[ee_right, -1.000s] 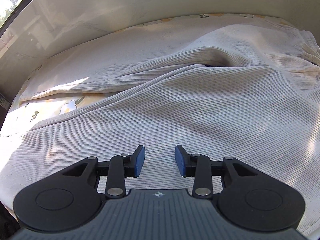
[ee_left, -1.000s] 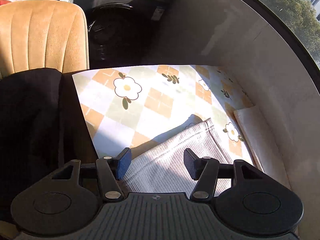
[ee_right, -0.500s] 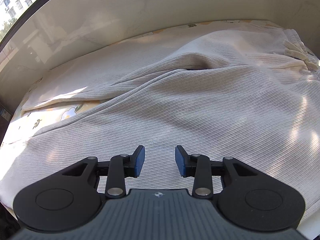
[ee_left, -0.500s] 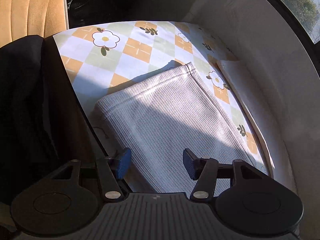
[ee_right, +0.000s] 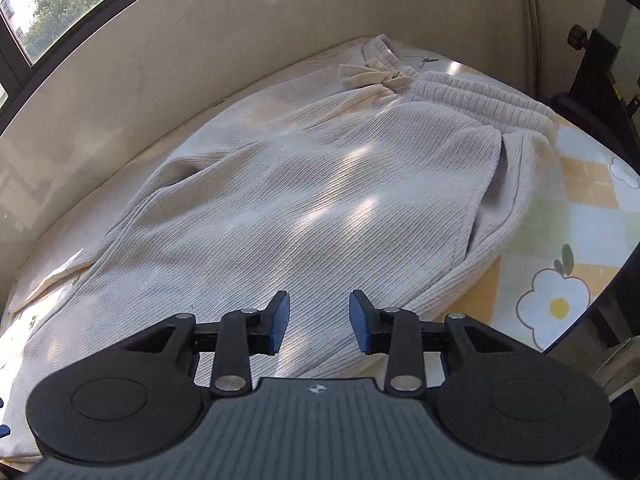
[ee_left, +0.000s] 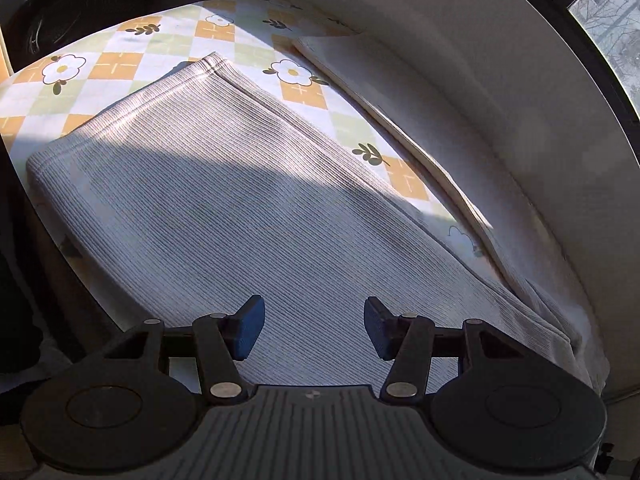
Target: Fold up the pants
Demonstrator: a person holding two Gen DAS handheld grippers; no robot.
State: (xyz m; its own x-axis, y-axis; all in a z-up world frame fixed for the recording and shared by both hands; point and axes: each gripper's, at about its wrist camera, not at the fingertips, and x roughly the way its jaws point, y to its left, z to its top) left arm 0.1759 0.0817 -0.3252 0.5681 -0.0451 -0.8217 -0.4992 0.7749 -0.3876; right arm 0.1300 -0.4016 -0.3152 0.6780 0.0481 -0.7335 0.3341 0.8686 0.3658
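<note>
Left hand-held gripper (ee_left: 314, 326): jaws parted, nothing between the pads; it hangs above the pants, no contact visible.
Right hand-held gripper (ee_right: 314, 326): jaws parted more narrowly, also empty, over the pants' upper part and close to their near side edge.
Pants (ee_right: 320, 200): cream ribbed knit, spread flat on the desk (ee_left: 120, 64) over a cloth printed with checks and flowers.
Waistband (ee_right: 476, 100): ahead of the right hand-held gripper and a little to its right, drawstring bow (ee_right: 372, 76) beside it; reads as the far end from this view.
Leg hem (ee_left: 124, 104): ahead of the left hand-held gripper and to its left, lying square and sunlit on the cloth.
Second leg (ee_left: 400, 120): beyond the first, against the wall (ee_left: 500, 120), flat, only its edge showing.
Long axis: runs hem to waistband, so the left hand is nearer the cuff end and the right hand nearer the waist end.
Edges: near side of the pants lies close to the desk's front edge; far side is touching or nearly touching the wall.
Open room: bare cloth past the hem and past the waistband corner; none toward the wall.
Judgement: a lengthwise fold, far leg onto near leg, looks due first; any pull should come toward the desk front, away from the wall.
</note>
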